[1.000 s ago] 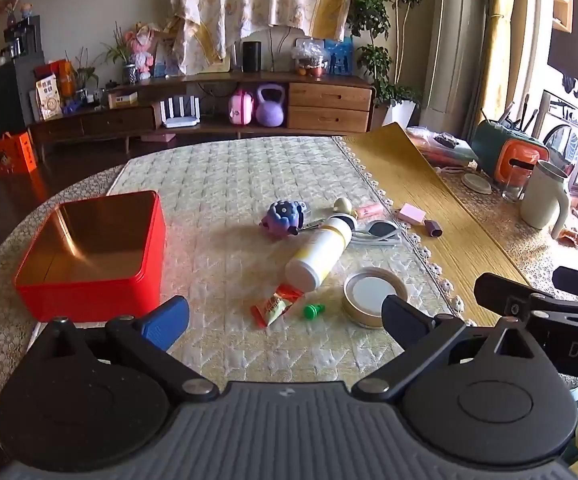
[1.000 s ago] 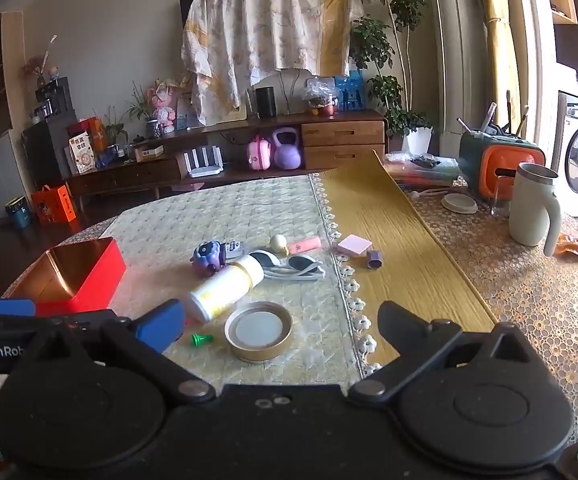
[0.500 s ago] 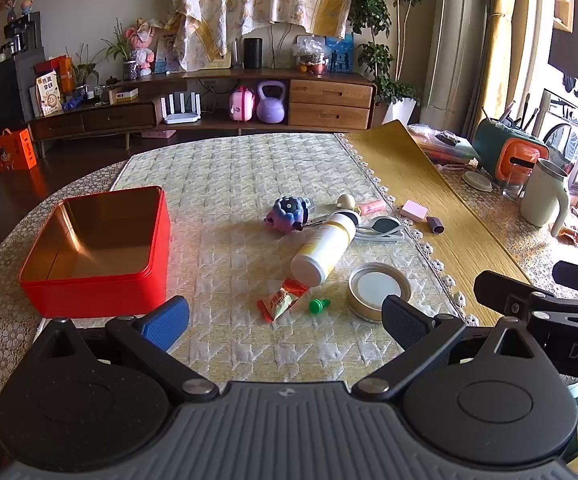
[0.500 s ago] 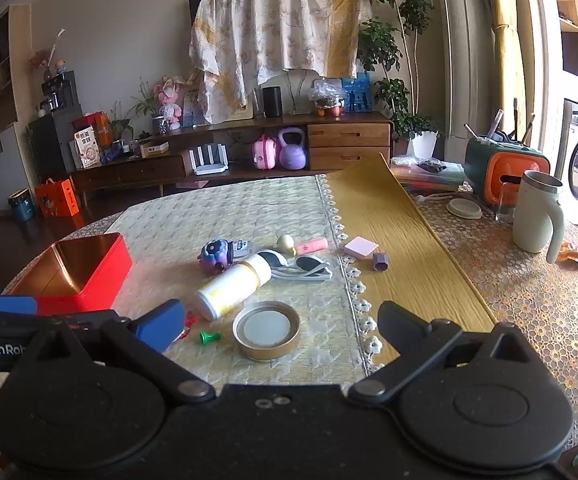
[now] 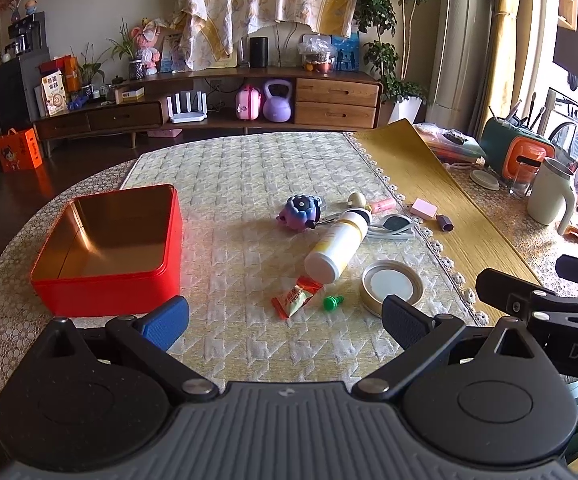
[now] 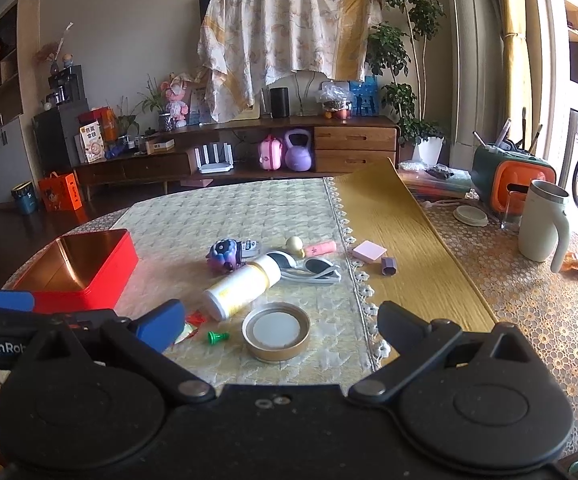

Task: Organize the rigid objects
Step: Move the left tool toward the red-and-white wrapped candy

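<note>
both grippers hang spread and empty; the white bottle (image 5: pixel 337 244) lies on its side right of the red tin (image 5: pixel 107 246), long axis running away rightward, base nearest; the right gripper (image 6: pixel 281 316) looks nearer than the left gripper (image 5: pixel 285 316).

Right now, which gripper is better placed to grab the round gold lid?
Probably the right gripper: the round gold lid lies directly before its open jaws. For the left gripper, the lid sits off to its right.
</note>
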The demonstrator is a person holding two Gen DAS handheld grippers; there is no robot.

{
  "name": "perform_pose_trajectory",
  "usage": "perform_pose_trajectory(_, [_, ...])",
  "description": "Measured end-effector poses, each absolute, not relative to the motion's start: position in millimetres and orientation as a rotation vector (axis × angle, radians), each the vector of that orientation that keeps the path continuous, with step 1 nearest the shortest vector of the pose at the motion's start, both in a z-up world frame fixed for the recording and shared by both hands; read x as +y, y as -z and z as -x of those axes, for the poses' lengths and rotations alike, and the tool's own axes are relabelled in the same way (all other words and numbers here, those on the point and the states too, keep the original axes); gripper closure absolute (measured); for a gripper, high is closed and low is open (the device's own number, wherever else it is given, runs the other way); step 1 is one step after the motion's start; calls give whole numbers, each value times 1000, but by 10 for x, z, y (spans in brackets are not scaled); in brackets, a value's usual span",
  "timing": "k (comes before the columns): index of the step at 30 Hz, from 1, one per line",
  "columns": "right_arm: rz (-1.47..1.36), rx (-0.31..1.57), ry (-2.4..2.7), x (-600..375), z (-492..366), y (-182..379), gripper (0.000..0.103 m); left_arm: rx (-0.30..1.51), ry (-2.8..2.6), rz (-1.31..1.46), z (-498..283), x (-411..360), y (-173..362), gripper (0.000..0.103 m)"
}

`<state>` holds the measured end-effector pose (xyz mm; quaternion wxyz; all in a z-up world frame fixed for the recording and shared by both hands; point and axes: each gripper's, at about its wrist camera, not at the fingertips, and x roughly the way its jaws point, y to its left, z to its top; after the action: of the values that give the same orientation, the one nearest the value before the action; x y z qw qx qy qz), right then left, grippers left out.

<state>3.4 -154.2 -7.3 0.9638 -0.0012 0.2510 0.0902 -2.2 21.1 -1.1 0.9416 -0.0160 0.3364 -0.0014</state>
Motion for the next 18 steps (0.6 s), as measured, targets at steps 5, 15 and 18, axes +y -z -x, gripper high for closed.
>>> perform_pose_trajectory(5, [-2,516,-194,-1509,-48,98,1,687,-1,43,9,257,22,0])
perform_pose_trajectory(15, [4,529,-221,-1444,-115,173,1,687,-22,33,-45,326,71,0])
perform_pose_trajectory(18, [13,533,-225,-1428,-147,202,2,696,-22,31,-94,349,105,0])
